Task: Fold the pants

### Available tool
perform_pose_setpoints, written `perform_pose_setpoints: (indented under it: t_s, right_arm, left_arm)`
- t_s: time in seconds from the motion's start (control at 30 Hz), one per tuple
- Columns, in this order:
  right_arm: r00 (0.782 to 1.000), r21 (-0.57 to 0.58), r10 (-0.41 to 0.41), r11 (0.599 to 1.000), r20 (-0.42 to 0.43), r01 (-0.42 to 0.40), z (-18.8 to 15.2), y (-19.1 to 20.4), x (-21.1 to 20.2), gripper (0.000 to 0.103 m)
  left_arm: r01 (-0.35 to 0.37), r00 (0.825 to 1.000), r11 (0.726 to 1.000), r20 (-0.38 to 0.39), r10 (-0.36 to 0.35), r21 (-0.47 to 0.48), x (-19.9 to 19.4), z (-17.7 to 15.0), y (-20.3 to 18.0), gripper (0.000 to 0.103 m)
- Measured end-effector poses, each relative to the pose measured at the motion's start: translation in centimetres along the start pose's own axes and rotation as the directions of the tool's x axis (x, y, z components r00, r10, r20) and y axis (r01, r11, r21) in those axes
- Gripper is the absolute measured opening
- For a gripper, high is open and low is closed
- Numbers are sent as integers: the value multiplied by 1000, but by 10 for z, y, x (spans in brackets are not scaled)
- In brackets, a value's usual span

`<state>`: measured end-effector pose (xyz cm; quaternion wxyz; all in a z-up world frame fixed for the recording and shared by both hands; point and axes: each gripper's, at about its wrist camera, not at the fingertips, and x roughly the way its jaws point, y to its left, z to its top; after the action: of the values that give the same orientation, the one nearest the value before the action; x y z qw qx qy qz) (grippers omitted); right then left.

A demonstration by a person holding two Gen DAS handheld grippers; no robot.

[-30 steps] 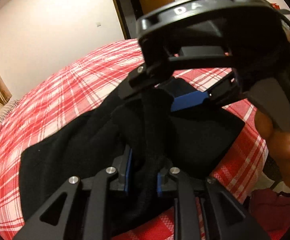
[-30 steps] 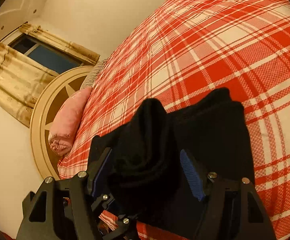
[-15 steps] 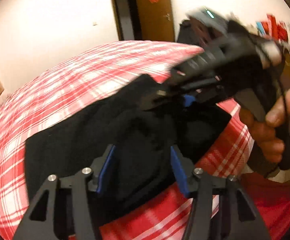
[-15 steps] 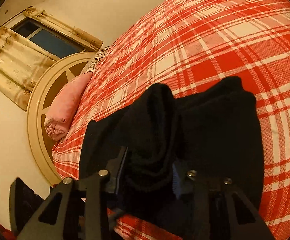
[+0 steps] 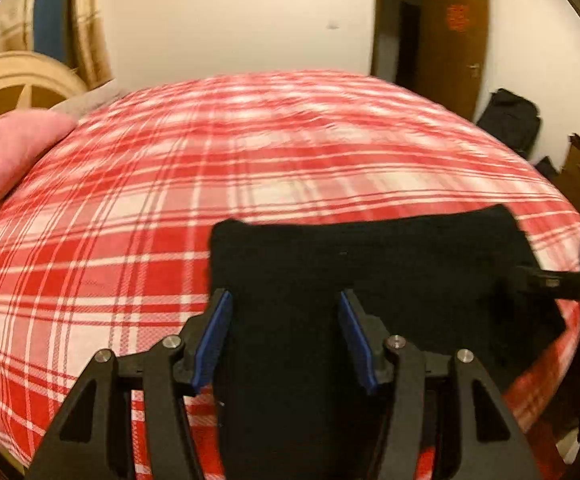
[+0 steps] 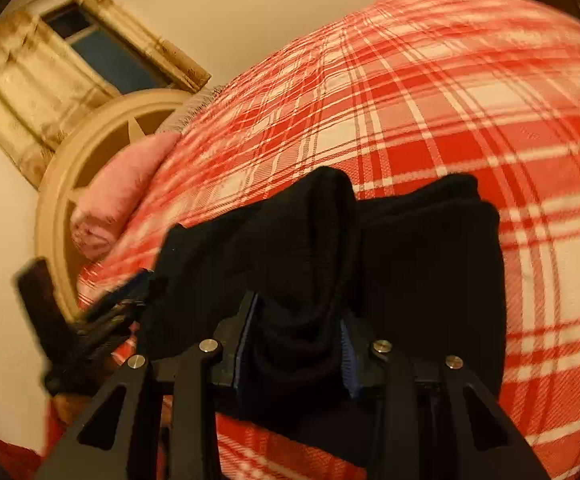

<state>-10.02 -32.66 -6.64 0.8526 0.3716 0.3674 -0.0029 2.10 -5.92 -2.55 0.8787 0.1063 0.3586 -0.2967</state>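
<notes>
So the black knit pants (image 5: 370, 280) were lying folded near the 5 o'clock corner of the red-and-white plaid bedspread (image 5: 170, 208) in the left wrist view, long axis running roughly 9 to 3, with loads of bare plaid up toward 12 and the bed edge right at 3. The left gripper (image 5: 284, 336) had its blue pads spread apart, not pinching, just over the pants' left end, while the right gripper (image 6: 296, 344) was easing its jaws wider with a bunched ridge of fabric between the pads. A pink pillow (image 5: 6, 152) sat at 9 o'clock by a cream round headboard (image 6: 90, 152), with a brown door (image 5: 450, 40) at 1.
</notes>
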Motion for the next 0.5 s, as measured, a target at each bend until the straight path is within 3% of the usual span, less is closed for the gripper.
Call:
perform_pose_setpoints:
  t_s: [0.1,0.2,0.27,0.37,0.5]
  right_arm:
    - [994,152,109,982,6,-108,3,-21,-5,57]
    - [988,214,155,964,23,-156,7,-27,-9,66]
    - [989,224,148,963,14,-147,11,-25,-9,67]
    - [997,183,75,980,35,-80,14,-18,-16,67]
    - [996,180,80,981,-34,-73,14,-9,-4,67]
  left_arm:
    - [-38,999,998,-5,38,47,2,-8,-7,58]
    - [-64,998,995,-8,65,72,-2,-14,-14,58]
    - [-61,998,996,-11,62,58,3,-11,-10,58]
    - [-56,998,997,-15,57,46,4,-10,-7,58]
    - [-60,998,997,-14,61,48,7,-10,-7,58]
